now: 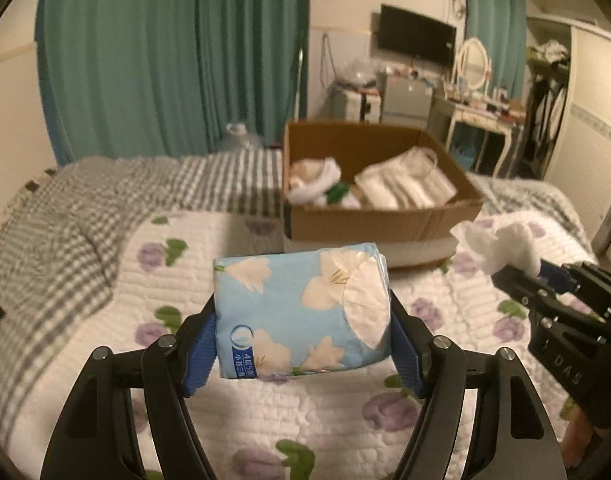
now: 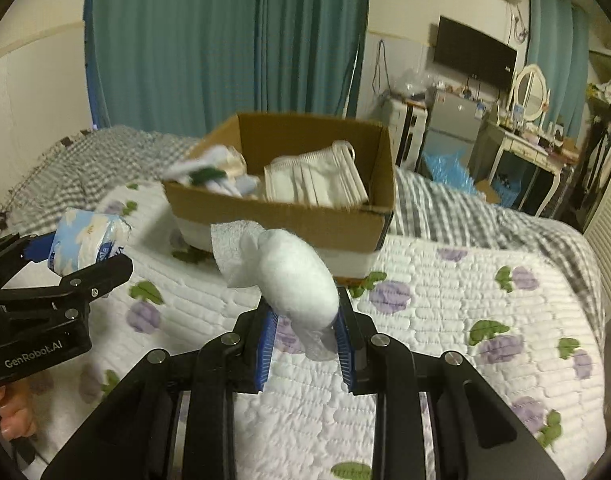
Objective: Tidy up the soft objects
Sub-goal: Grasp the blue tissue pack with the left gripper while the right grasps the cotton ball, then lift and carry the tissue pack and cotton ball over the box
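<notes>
left gripper (image 1: 301, 340) clamped a pale blue floral plastic tissue pack (image 1: 297, 312) between its blue pads, held up over the white quilted bedspread with purple flowers (image 1: 445, 300). right gripper (image 2: 305, 344) pinched a white cotton roll with a loose gauze flap (image 2: 293, 280), raised above the same quilt. beyond both sat the open brown cardboard box (image 1: 385, 220) on the bed, already holding a stack of white face masks (image 1: 405, 184) on its right side and bunched white and green cloth (image 1: 317, 188) on its left.
</notes>
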`<state>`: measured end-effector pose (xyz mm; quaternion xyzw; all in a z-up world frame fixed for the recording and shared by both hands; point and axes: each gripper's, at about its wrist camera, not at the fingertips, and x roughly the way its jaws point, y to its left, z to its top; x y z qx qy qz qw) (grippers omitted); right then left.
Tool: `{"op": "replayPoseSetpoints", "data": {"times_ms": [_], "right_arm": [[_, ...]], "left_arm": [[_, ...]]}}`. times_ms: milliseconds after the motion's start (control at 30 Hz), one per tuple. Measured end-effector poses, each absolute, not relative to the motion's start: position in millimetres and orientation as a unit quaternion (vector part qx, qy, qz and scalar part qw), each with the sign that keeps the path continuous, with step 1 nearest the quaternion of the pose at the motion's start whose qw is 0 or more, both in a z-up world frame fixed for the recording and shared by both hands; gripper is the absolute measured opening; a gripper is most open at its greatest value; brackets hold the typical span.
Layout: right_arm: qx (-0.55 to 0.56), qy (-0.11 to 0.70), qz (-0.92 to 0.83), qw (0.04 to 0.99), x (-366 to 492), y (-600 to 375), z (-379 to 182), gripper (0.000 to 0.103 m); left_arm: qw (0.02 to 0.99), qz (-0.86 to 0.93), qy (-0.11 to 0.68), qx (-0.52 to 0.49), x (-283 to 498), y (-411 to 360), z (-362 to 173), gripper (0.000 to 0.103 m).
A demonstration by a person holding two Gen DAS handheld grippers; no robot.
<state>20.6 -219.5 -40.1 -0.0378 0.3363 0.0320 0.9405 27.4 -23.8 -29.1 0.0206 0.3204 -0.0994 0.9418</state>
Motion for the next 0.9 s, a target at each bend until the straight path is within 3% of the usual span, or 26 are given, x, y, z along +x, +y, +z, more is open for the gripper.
{"op": "replayPoseSetpoints", "data": {"times_ms": [533,900], "right_arm": [[-0.025,0.229,0.033,0.972,-72.8,-197.7,63.2,0.027],[-0.014,0.173,0.033,0.984,-106.9,-201.4,122.3,0.027]], "left_arm": [[0.974,-0.104,0.201,0.008,-49.0,-7.2,67.2,0.072],[0.982,-0.118,0.146,0.009,-64.0,-10.6,105.7,0.072]]}}
